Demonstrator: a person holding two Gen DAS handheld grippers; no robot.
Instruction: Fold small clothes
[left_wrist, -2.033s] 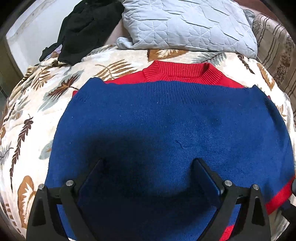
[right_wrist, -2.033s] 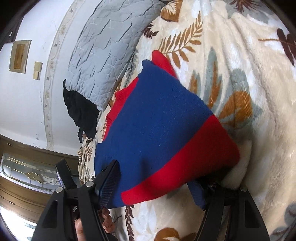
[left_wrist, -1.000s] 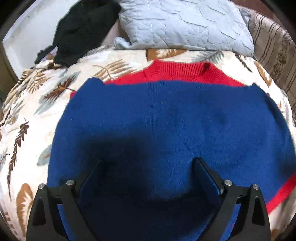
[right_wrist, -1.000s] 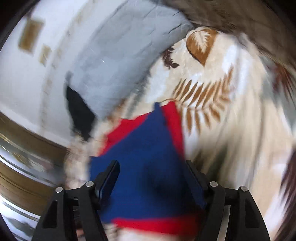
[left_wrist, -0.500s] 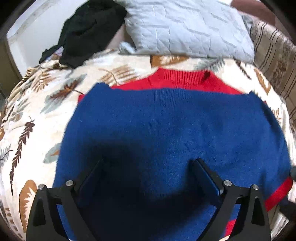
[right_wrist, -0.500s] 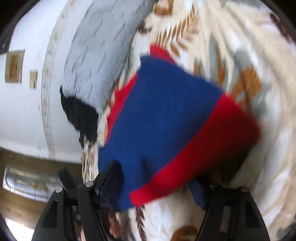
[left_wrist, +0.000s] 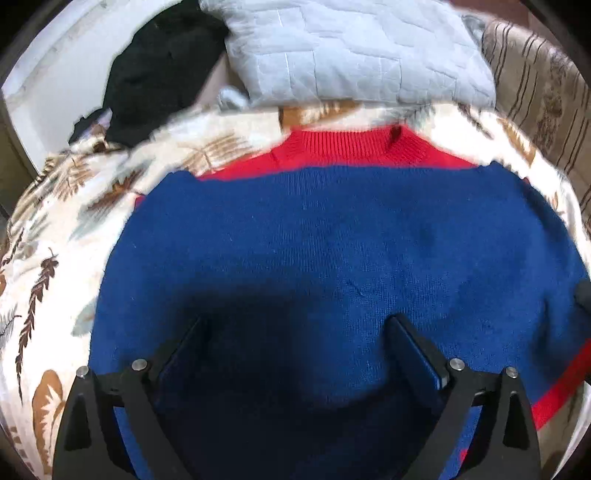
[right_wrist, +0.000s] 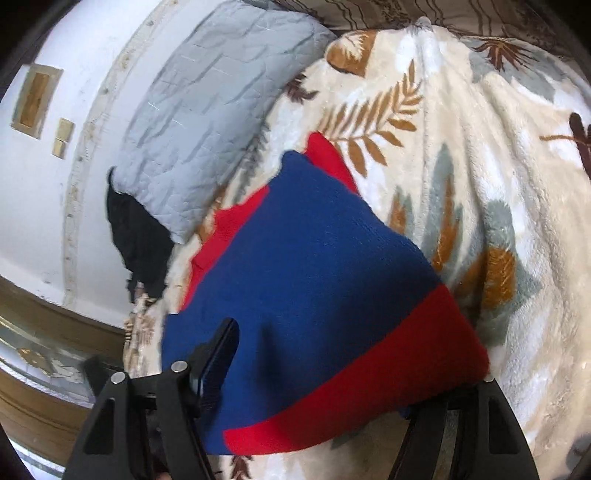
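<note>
Folded once already: blue-and-red sweater (left_wrist: 332, 258) flat on the leaf-print blanket (right_wrist: 498, 184) of the bed, red collar toward the grey pillow (left_wrist: 354, 48) at the head edge, much as two seconds ago after a quick swing of the right camera away and back. Left hand-held gripper (left_wrist: 295, 332) hovering with fingers spread wide over the blue panel, holding nothing. Right hand-held gripper (right_wrist: 332, 373) likewise spread, astride the red hem corner nearest the foot edge, far finger hidden under the knit — probably readying the next fold.
</note>
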